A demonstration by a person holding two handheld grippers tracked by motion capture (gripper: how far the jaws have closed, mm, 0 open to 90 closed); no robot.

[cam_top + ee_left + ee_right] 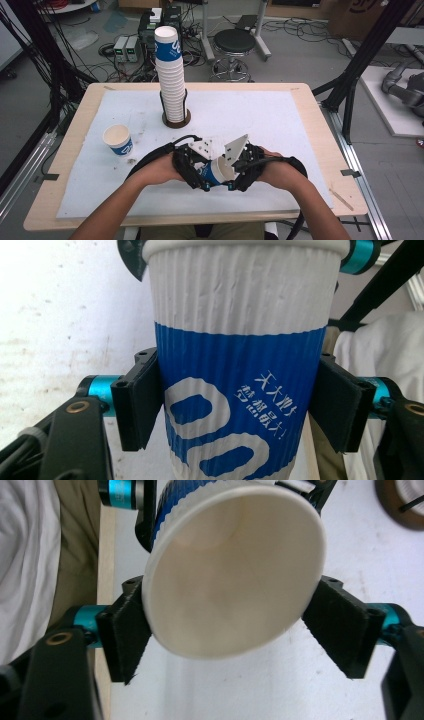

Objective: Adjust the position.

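A white ribbed paper cup [218, 171] with a blue band lies tilted between both hands, low over the white mat near the table's front middle. My left gripper [199, 172] is shut on the cup's blue band [240, 390], one black pad [137, 400] pressed on each side. My right gripper [241, 172] faces the cup's open mouth [230, 580], and its pads [125, 630] sit against the rim on both sides. The cup is empty inside.
A tall stack of the same cups [170, 70] stands in a round brown holder [176, 121] at the back middle. A single upright cup [118, 139] sits at the left. The white mat [280, 120] covers the wooden table [320, 135]. A stool [234, 42] stands beyond.
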